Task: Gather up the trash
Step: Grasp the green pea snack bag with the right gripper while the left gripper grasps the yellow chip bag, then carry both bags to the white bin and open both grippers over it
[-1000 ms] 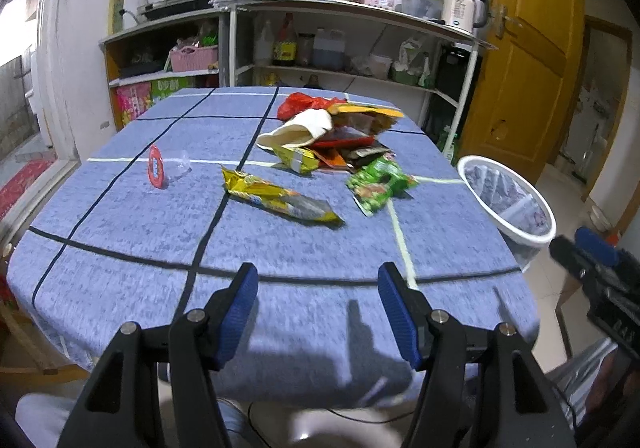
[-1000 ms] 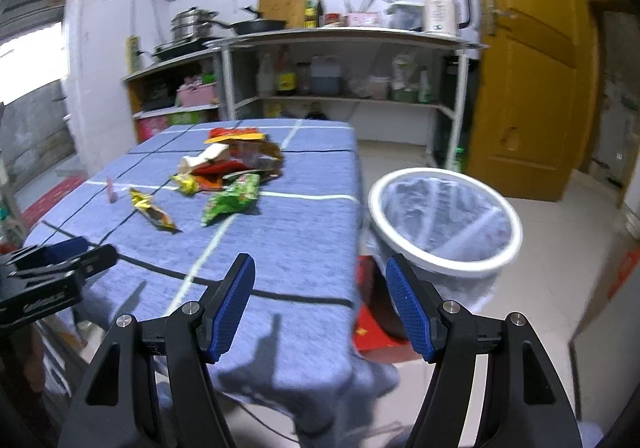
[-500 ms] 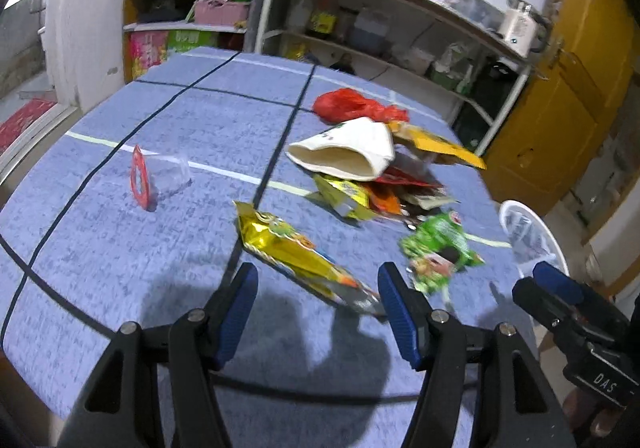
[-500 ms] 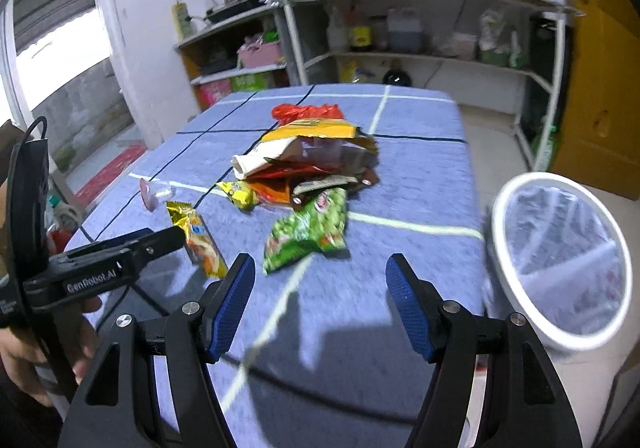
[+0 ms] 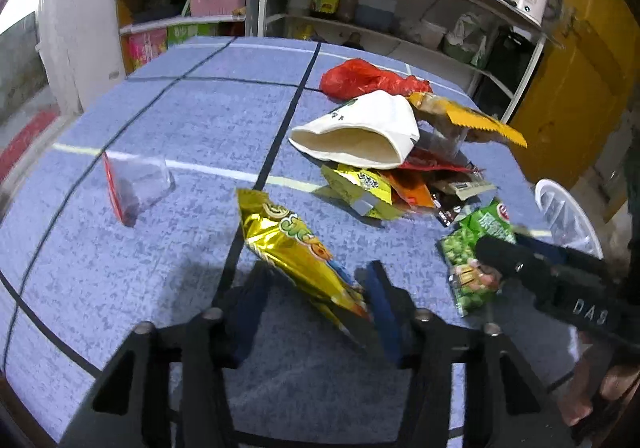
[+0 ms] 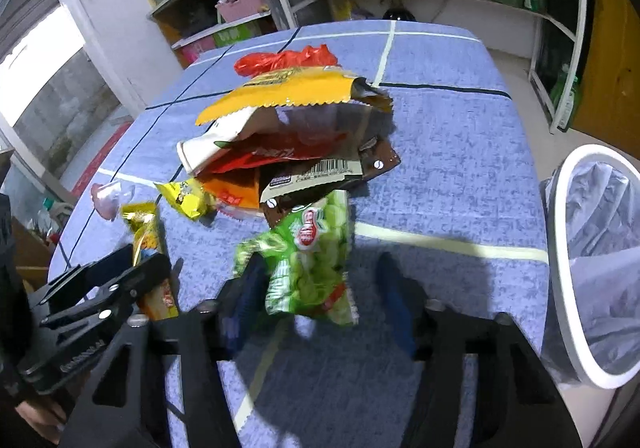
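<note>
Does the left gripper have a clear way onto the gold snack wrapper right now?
Probably yes. The left gripper is closing with the gold snack wrapper's near end between its fingers; nothing lies over that end, and the green wrapper sits apart.

A gold snack wrapper (image 5: pixel 296 248) and a green snack bag (image 6: pixel 308 252) are lying flat on the blue tablecloth (image 5: pixel 160 119), beside a pile of wrappers (image 6: pixel 288 143).

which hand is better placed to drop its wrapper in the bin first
Right. The right gripper, jaws closing around the green snack bag, sits beside the white bin; the left gripper, around the gold wrapper, is farther.
</note>
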A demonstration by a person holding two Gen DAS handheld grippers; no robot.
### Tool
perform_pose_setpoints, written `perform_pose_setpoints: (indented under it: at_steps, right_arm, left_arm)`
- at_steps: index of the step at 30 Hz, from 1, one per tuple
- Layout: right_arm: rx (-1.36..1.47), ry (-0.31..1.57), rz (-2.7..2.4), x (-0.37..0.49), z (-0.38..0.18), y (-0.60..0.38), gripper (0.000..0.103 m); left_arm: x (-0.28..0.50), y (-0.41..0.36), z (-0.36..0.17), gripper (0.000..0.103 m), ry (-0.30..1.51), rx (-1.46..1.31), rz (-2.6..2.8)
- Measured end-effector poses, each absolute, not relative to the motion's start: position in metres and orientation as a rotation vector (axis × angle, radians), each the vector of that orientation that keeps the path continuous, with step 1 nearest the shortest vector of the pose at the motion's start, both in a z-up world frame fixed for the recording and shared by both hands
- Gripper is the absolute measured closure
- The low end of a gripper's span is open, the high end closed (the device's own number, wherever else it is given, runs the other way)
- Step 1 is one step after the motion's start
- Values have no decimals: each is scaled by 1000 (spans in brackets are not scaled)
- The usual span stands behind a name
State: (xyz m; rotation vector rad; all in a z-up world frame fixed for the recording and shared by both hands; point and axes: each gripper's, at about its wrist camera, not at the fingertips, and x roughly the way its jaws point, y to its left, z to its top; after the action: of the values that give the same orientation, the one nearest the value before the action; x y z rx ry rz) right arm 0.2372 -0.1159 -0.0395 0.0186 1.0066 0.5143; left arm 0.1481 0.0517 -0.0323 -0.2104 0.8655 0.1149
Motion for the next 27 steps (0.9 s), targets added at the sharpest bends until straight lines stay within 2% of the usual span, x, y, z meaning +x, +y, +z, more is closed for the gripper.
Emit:
perform_pose_setpoints:
  at_steps: [1,3,5,7,16,27]
  right_arm:
    - [14,1004,509,236,-39,-116,64]
    - [5,999,515,234,-40,-116,68]
    - [1,991,515,231,-39,-118,70]
    - [4,980,510,228,-39,-124,71]
    - [52,929,465,214,-22,-170,72]
    - [151,869,289,222,-1,-272,72]
  left_arm:
    - [148,50,-32,70,862,-202,111]
    - [147,50,-32,76,858,-198,106]
    - [144,51,-32,91,855,-206,86]
    - [141,50,-30,95,842,-211,68]
    - [131,31,-6,98,775,-202,-39]
    - [146,-41,25,98,735,-165,-244]
